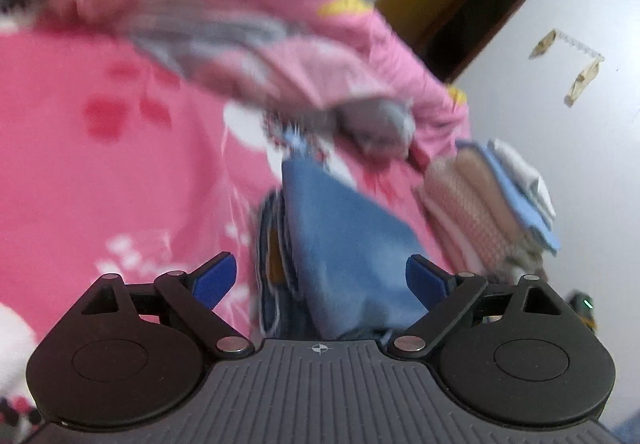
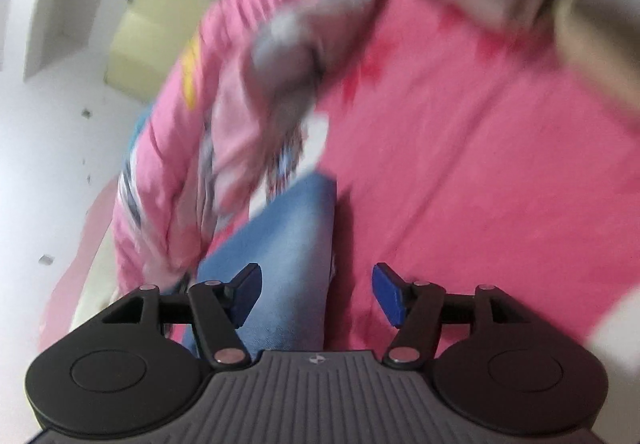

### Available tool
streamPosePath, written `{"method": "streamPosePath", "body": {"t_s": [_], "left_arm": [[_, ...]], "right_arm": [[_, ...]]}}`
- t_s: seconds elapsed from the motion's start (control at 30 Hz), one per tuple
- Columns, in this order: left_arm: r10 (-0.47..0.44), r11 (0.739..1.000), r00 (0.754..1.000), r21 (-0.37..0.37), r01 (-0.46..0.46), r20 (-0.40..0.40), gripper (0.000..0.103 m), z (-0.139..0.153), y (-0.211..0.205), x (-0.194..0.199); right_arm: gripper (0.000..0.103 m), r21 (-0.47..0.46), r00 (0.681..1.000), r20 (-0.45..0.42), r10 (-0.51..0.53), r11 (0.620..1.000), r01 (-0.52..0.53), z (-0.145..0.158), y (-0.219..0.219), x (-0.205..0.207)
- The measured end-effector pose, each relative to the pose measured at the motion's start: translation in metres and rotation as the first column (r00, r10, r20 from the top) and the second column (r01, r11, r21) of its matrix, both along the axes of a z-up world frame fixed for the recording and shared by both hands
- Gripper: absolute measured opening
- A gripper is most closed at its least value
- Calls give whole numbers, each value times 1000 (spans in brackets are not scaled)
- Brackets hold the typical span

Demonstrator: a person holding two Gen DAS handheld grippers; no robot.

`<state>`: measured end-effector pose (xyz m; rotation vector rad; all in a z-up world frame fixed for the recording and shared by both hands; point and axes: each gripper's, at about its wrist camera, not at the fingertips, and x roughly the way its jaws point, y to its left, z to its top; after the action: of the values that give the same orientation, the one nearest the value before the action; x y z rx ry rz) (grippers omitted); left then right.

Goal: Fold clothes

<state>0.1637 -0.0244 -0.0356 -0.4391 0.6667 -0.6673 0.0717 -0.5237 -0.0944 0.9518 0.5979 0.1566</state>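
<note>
presently both grippers released: left gripper (image 1: 322,276) & right gripper (image 2: 316,294) stand w/ jaws apart, gripping nothing. folded blue denim garment (image 1: 344,240) lies on pink floral bedsheet (image 1: 100,164), apparently done. stack of folded cloths (image 1: 488,204) sits beside it; crumpled pink-grey garment (image 1: 256,44) appears still to fold.

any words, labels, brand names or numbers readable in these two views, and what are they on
No readable text in either view.
Pink bedsheet: white and red printed shapes, blurred, no letters made out.
Pink quilt: a yellow patch, blurred, unreadable.
Paper strips on the wall: too small to read.
Claw bases: only a small crosshair mark, no words.
</note>
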Motion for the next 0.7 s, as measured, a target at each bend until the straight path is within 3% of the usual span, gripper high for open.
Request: {"method": "streamPosePath", "body": {"t_s": [0.1, 0.2, 0.27, 0.37, 0.43, 0.5, 0.57, 0.63, 0.7], "left_arm": [[-5, 998, 996, 68, -1, 90, 92, 14, -16, -6], [-57, 984, 977, 179, 19, 207, 89, 21, -42, -13], [-106, 969, 961, 243, 42, 255, 77, 19, -56, -16], [-165, 946, 951, 313, 78, 261, 69, 4, -67, -19], [-184, 929, 951, 361, 86, 248, 67, -12, -68, -19], [-194, 929, 951, 358, 98, 243, 68, -23, -62, -19], [-191, 939, 954, 327, 108, 233, 70, -29, -54, -17], [-182, 947, 959, 302, 112, 216, 71, -32, -47, -13], [-179, 958, 966, 259, 127, 186, 71, -35, -40, -6]], "right_arm": [[62, -104, 994, 104, -21, 994, 32, 22, 9, -17], [52, -206, 981, 191, 44, 979, -3, 44, 31, -17], [44, -224, 970, 226, 93, 974, -41, 54, 46, -12], [31, -279, 964, 227, 140, 958, -74, 55, 64, -6], [28, -353, 976, 139, 170, 929, -112, 40, 78, 3], [9, -439, 980, 38, 193, 885, -157, 17, 84, 10], [7, -441, 980, 38, 194, 884, -158, 10, 80, 6], [7, -441, 985, 12, 171, 885, -148, 22, 78, 5], [8, -501, 985, 49, 163, 857, -117, 39, 86, -1]]}}
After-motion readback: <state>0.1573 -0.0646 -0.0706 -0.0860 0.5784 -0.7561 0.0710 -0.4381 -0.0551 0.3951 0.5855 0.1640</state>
